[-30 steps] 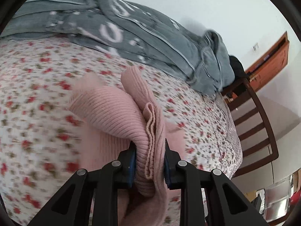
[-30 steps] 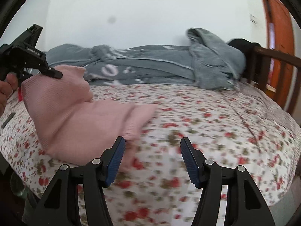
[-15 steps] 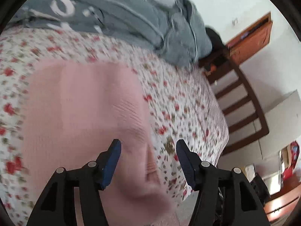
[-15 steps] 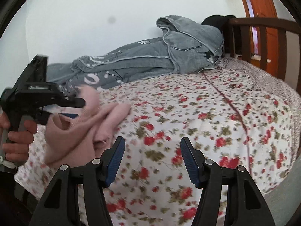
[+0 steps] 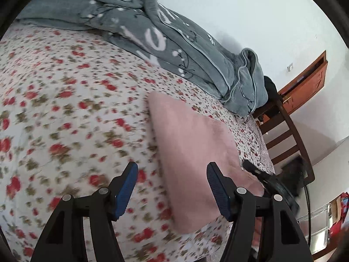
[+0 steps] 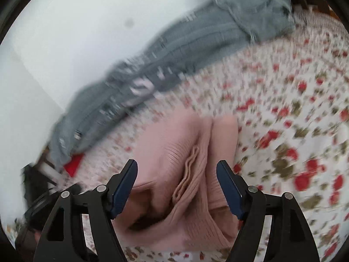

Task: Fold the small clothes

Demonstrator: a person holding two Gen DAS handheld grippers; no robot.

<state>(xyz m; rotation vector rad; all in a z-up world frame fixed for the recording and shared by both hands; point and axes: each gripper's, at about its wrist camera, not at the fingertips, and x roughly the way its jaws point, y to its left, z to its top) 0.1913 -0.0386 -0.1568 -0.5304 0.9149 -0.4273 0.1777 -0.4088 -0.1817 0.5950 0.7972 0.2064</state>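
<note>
The left hand-held gripper (image 5: 172, 185) stands wide, its jaws opening, with only the floral bed (image 5: 65, 109) between its blue pads and nothing gripped. Just to its right lies the pink sweater (image 5: 192, 148), folded flat on the bed near the near edge. In the left wrist view its long axis runs from the lower edge up and slightly left, toward the grey blanket (image 5: 174, 43), which is bunched along the far side of the bed by the white wall.

The right hand-held gripper (image 6: 176, 187) is also wide, its jaws opening. The sweater (image 6: 196, 152) lies between and below its fingers, but the pads do not press on it. In this view, ribbed folded edges bunch in the middle, and the ridges run away from the camera toward the blanket (image 6: 174, 54). The view is blurred. Beyond the bed's end stands a dark wooden chair (image 5: 290, 135).
</note>
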